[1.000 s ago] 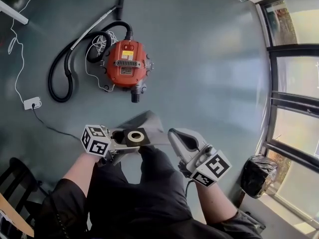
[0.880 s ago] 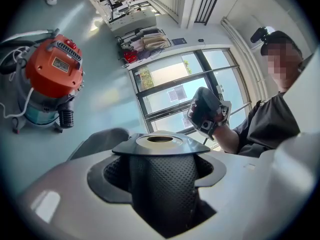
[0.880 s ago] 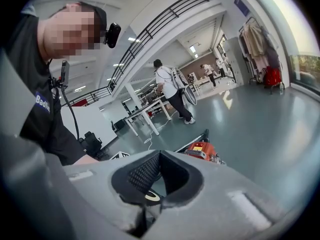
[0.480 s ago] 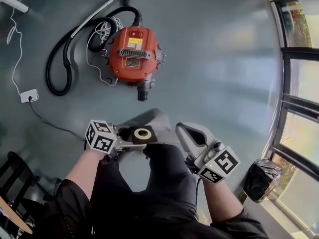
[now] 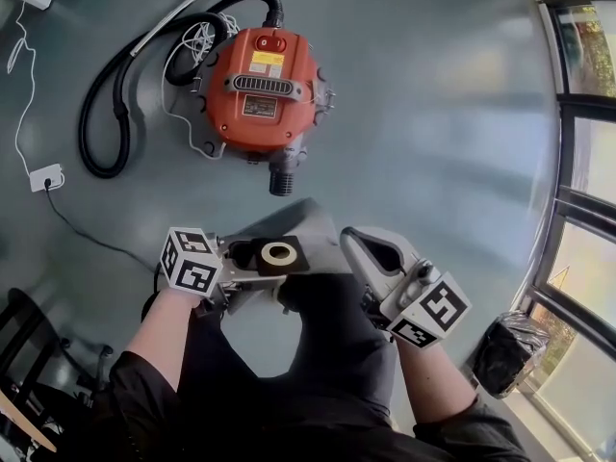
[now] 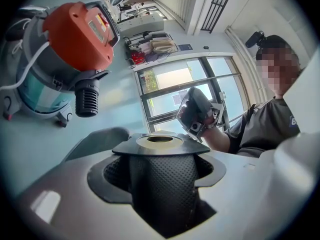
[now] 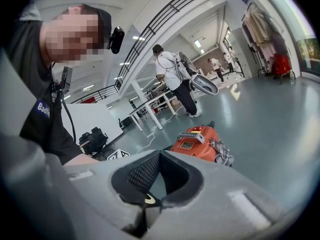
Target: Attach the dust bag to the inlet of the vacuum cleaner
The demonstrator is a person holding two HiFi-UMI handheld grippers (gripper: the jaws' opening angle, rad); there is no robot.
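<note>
The orange vacuum cleaner [image 5: 265,85] stands on the grey floor, its black ribbed inlet [image 5: 280,179] pointing toward me. It also shows in the left gripper view [image 6: 75,34] and in the right gripper view [image 7: 200,143]. The grey dust bag [image 5: 308,231] hangs just short of the inlet, its black collar with a pale ring [image 5: 280,254] facing up. My left gripper [image 5: 248,260] is shut on that collar [image 6: 160,145], gripping it across its width. My right gripper [image 5: 352,243] is beside the bag's right edge, jaws shut. Whether it pinches the bag I cannot tell.
A black hose [image 5: 101,114] loops left of the vacuum, with a metal wand [image 5: 183,6] and a white cord running to a floor socket [image 5: 44,176]. Windows [image 5: 587,162] line the right side. A dark wrapped bundle [image 5: 500,354] sits below them. A person [image 7: 175,81] stands by distant tables.
Both grippers and the bag have sunk toward the floor. The vacuum now looks larger and closer, its inlet nearer the bag's collar. Both grips are unchanged.
</note>
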